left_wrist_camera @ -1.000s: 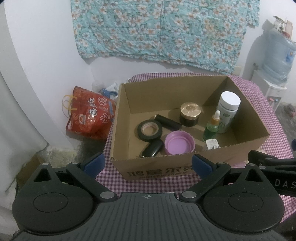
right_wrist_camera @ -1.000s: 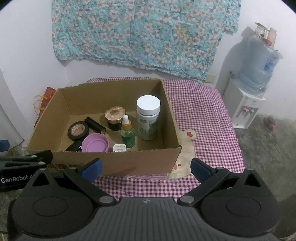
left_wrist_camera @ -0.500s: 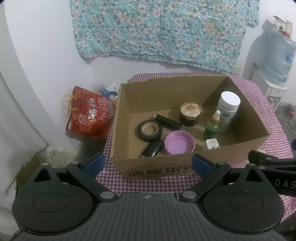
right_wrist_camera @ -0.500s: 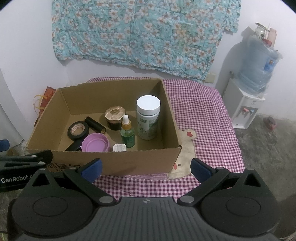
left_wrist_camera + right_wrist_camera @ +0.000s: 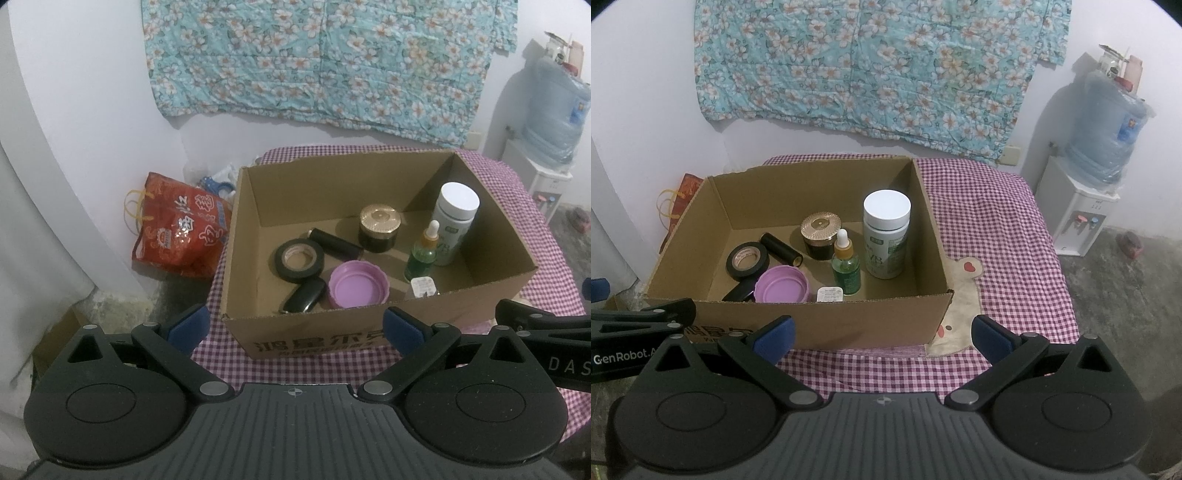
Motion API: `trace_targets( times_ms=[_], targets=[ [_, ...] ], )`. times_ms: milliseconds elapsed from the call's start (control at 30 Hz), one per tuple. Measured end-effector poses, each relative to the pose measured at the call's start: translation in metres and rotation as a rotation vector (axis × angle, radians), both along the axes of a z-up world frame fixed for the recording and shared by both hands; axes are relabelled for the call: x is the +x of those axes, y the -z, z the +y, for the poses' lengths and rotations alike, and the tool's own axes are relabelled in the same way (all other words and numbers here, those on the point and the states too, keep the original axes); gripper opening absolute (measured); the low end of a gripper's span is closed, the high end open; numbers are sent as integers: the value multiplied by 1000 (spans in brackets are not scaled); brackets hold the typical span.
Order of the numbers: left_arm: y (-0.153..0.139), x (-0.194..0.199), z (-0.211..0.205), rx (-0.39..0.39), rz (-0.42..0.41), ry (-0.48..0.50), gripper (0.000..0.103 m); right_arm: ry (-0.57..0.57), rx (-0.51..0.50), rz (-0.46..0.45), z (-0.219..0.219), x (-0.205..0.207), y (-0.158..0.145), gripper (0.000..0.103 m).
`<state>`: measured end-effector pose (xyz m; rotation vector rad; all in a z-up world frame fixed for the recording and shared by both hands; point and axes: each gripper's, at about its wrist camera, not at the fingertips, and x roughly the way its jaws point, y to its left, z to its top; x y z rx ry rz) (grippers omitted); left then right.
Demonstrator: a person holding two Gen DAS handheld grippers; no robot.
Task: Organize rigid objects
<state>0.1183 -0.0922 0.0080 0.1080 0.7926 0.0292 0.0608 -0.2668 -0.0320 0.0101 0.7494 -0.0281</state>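
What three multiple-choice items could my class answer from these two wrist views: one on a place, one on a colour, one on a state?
1. Where is the roll of black tape?
A. Inside the brown cardboard box
B. On the checked cloth
C. On the floor

2. What colour is the round plastic lid lying in the box?
A. Green
B. Purple
C. White

3. How are the left gripper and right gripper?
A. Both holding bottles
B. One shut
C. Both open, empty

Key: 1 A, the tape lies on the box floor; 2 B, the lid is purple; 3 C, the blue-padded fingers stand wide apart with nothing between them.
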Motion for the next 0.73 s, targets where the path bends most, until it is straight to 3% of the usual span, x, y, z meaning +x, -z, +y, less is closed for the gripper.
trace_targets(
  times_ms=[733],
  targets=[
    [-1, 1, 4, -2, 4, 1, 101, -10, 6, 2, -1, -3, -1, 103]
  ],
)
